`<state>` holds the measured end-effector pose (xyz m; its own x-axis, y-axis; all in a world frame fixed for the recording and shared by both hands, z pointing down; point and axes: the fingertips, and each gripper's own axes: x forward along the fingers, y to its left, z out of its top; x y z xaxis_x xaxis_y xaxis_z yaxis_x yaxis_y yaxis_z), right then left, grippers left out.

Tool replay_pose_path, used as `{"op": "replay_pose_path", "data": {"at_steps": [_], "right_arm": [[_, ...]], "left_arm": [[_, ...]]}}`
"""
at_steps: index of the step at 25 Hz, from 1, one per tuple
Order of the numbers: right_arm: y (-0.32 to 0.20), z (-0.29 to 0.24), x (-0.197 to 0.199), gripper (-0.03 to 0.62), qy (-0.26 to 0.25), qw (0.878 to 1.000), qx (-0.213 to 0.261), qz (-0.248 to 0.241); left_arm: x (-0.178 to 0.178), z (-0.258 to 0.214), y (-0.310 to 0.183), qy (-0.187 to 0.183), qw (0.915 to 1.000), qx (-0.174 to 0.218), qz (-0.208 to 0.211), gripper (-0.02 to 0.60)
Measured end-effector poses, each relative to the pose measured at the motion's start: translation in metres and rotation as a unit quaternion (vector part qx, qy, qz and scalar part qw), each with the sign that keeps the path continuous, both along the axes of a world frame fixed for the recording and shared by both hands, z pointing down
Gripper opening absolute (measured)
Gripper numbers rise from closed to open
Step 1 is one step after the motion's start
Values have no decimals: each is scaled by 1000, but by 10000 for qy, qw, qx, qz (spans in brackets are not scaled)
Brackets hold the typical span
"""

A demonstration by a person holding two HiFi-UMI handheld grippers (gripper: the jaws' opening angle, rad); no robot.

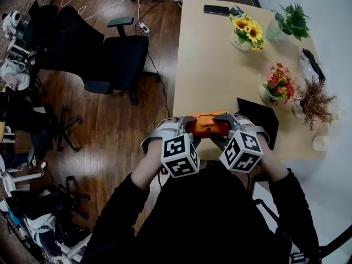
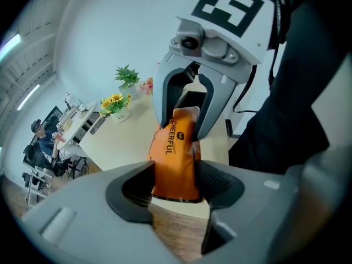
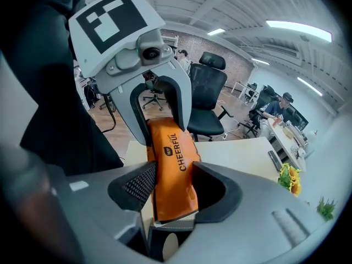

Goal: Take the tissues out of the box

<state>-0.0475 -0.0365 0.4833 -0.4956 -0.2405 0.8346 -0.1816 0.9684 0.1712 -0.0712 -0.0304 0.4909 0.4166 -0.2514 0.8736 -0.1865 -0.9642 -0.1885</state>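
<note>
A table (image 1: 209,70) carries sunflowers (image 1: 247,31), a green plant (image 1: 290,20), pink flowers (image 1: 279,82), a dried bunch (image 1: 313,100) and a phone (image 1: 216,9); an office chair (image 1: 116,59) stands nearby.

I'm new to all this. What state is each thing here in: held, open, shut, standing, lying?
orange tissue pack: gripped at both ends, over the near edge of the table; sealed or opened cannot be told.
left gripper: shut on one end of the pack.
right gripper: shut on the other end.
phone: lying flat, screen dark.
sunflower pot: upright.
office chair: upright, unoccupied.
</note>
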Motion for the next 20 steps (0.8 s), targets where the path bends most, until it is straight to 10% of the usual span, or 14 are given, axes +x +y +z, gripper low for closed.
{"op": "replay_pose_path", "data": {"at_steps": [20], "right_arm": [[-8, 96, -10, 206, 230, 9993, -243, 186]], "left_arm": [[-10, 95, -8, -396, 9986, -345, 52, 221]]}}
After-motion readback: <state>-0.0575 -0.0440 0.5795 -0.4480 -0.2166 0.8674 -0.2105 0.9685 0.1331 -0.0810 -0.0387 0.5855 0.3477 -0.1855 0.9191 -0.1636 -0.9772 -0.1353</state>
